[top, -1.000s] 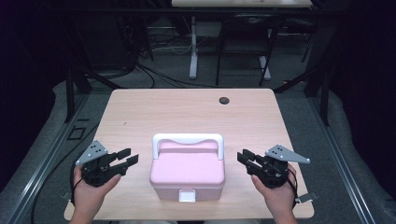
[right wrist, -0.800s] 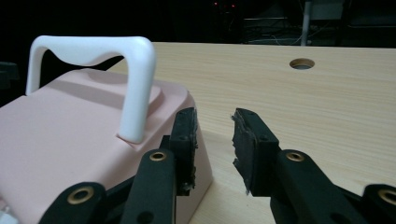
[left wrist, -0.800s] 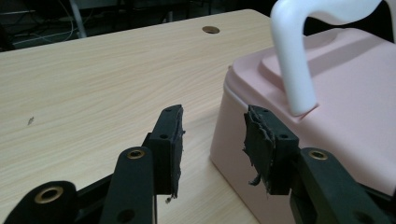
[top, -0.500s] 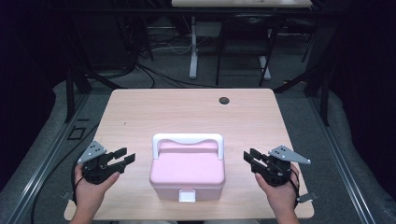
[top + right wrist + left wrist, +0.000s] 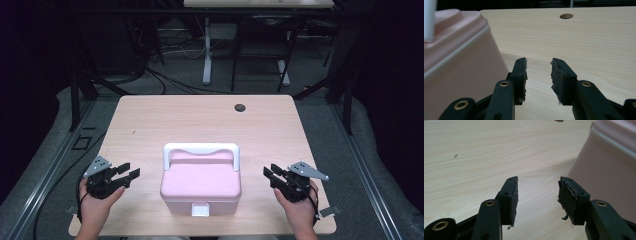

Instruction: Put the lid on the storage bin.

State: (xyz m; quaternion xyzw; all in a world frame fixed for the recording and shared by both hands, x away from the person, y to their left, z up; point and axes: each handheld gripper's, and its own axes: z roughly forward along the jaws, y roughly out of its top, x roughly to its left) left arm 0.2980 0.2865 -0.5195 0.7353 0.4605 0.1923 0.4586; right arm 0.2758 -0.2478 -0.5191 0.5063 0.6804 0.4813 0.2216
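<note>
Box [image 5: 201, 186] sits square, latch [image 5: 201, 209] facing the person, handle [image 5: 201, 149] spanning its width.

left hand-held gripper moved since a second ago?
Yes. In the high view the left hand-held gripper has slid toward the table's near edge, still left of the pink box and apart from it. Its jaws have just been opening, with nothing between them.

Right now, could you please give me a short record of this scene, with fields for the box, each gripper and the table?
box: pink box with white handle lying flat on its lid and white latch at the near side
left gripper: left of the box, apart from it, jaws open, nothing between them, just been opening
right gripper: right of the box, apart, jaws open, empty, just been opening
table: light wood, round hole near far edge
</note>
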